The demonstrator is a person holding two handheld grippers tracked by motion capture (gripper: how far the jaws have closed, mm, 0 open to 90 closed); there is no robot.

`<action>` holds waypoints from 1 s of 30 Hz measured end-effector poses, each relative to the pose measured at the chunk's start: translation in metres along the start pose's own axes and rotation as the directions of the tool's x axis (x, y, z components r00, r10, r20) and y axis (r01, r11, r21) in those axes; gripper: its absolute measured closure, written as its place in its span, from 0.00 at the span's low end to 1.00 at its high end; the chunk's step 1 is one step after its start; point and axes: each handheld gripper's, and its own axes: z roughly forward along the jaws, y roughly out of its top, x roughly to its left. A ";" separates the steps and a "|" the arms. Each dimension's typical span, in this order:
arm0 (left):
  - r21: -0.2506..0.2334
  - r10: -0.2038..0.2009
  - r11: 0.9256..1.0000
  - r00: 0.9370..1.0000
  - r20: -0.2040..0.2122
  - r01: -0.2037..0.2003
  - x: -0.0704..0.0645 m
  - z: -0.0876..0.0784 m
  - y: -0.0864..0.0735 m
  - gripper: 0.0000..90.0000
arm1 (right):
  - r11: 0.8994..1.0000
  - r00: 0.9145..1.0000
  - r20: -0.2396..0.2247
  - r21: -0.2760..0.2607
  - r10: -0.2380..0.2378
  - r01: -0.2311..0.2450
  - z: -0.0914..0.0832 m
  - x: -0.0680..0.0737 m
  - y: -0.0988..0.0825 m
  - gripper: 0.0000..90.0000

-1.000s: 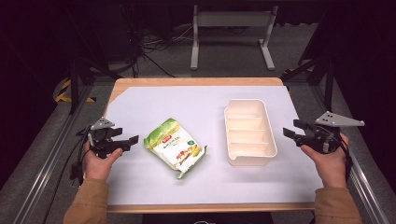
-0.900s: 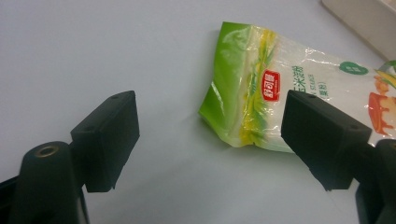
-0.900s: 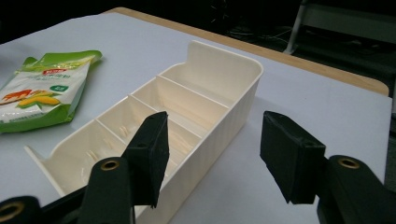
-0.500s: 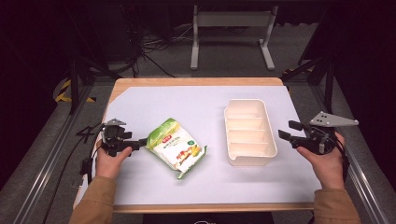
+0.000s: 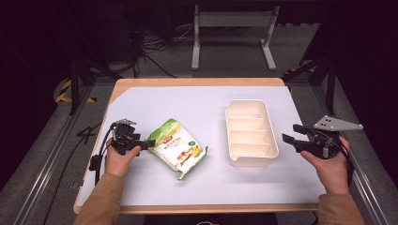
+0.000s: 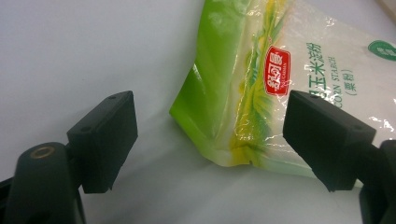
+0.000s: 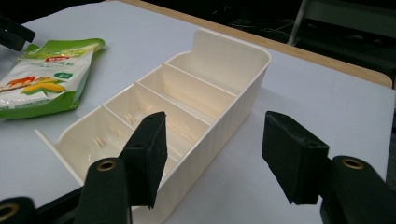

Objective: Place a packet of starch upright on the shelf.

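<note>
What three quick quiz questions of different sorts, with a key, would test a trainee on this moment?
1. True or false: the green and white plastic starch pouch lies inside the cream plastic divided tray.
2. Multiple choice: the left gripper is (A) shut on the pouch, (B) open with the pouch's corner between its jaws, (C) lying on the table.
3. Short answer: how many compartments does the tray have, and is anything in them?

Key
1. False: the pouch lies flat on the white table cover, apart from the tray.
2. B.
3. Four, all empty. The right gripper stands open beside the tray's near end.
</note>
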 end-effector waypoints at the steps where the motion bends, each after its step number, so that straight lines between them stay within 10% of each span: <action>1: 0.004 -0.004 1.000 1.000 0.009 0.004 0.000 0.001 0.000 0.21 | 1.000 1.000 0.000 -0.001 0.004 -0.004 0.000 0.000 0.000 0.45; 14: 0.057 0.016 0.998 0.997 0.076 -0.021 -0.011 0.012 0.001 0.32 | 1.000 1.000 -0.001 0.004 0.000 0.000 0.002 0.002 0.000 0.44; 30: 0.061 0.041 0.997 0.998 0.053 -0.044 -0.031 0.020 0.001 0.74 | 1.000 1.000 -0.003 0.008 0.002 -0.002 0.003 0.003 0.000 0.43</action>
